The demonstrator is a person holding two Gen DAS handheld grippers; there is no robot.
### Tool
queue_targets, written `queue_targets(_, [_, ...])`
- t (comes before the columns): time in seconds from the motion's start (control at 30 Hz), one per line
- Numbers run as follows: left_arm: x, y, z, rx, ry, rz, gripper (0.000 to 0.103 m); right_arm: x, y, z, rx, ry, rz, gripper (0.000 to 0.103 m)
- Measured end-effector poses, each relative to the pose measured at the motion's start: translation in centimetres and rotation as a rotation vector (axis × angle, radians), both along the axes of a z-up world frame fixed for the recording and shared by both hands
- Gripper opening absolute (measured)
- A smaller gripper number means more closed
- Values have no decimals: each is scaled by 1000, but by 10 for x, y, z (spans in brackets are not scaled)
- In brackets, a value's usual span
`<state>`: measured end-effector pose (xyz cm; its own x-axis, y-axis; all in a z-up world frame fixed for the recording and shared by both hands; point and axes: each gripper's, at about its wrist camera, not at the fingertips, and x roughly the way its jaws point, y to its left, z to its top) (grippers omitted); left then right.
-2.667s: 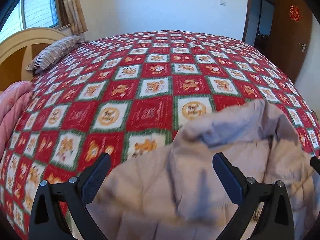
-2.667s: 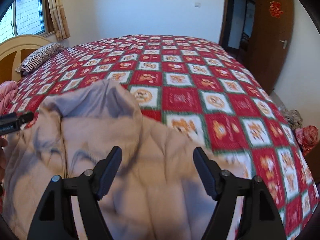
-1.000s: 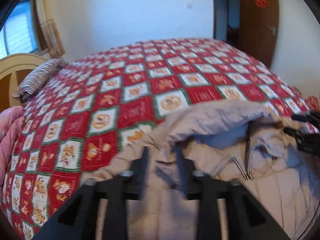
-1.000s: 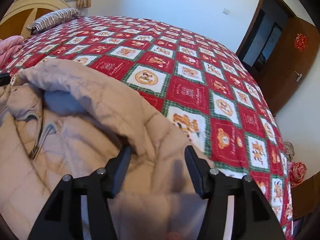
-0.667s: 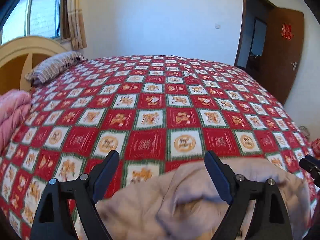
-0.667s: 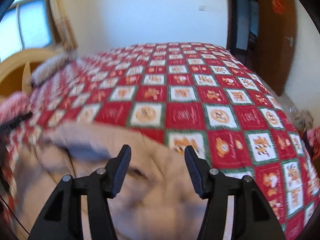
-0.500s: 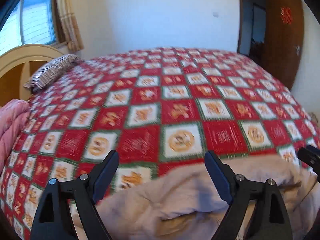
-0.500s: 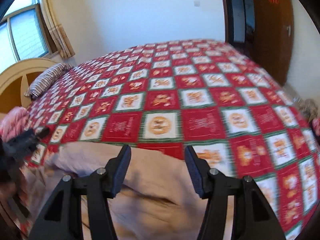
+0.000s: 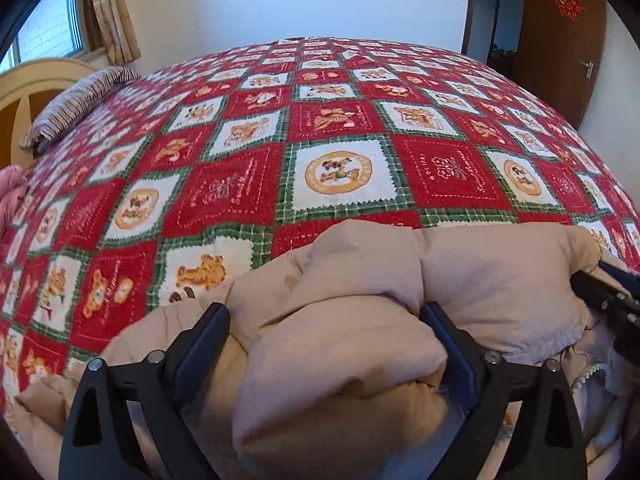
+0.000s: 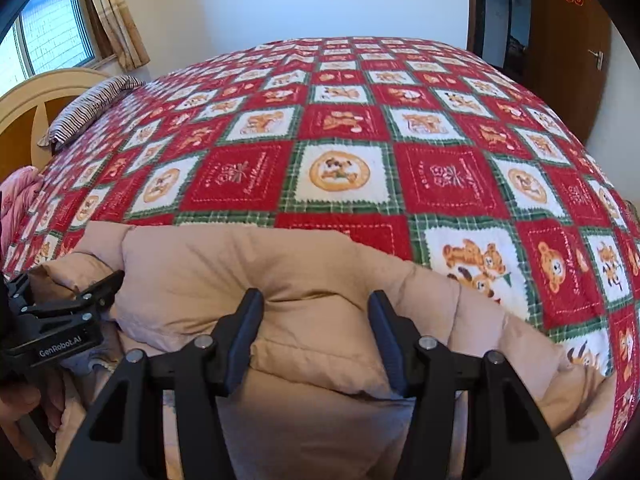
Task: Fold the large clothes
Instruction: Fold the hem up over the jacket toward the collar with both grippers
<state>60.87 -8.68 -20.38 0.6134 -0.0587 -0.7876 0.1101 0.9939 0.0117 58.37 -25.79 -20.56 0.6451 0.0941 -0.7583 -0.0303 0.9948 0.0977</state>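
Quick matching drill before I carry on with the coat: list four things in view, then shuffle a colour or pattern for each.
Things:
1. puffer coat
2. bed cover
3. pillow
4. door

Looks:
a. dark brown wood
b. beige, quilted
c. narrow stripes
d. red, white and green checks

Pairs: 1-b, 2-d, 3-c, 4-a

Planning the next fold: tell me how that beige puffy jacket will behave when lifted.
The beige puffy jacket will probably flop and sag, since it slumps in soft rolls between the open left gripper. It looks light for its bulk, judging by its quilted, padded look. The smooth shell may slip from the right gripper.
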Motion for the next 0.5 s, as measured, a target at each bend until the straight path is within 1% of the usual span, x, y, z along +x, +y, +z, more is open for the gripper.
queue_targets(0.13, [1,1,-2,-6,2,5,98,-1,4,-7,-23,-2,-3,59])
queue_targets(0.3, [2,-4,-5,29,3,8,100,0,7,-10,-45,-3,-12,59])
queue_targets(0.5, [2,-6,-6,55,-4,14,101,3,15,-14,-109,3,-17,61])
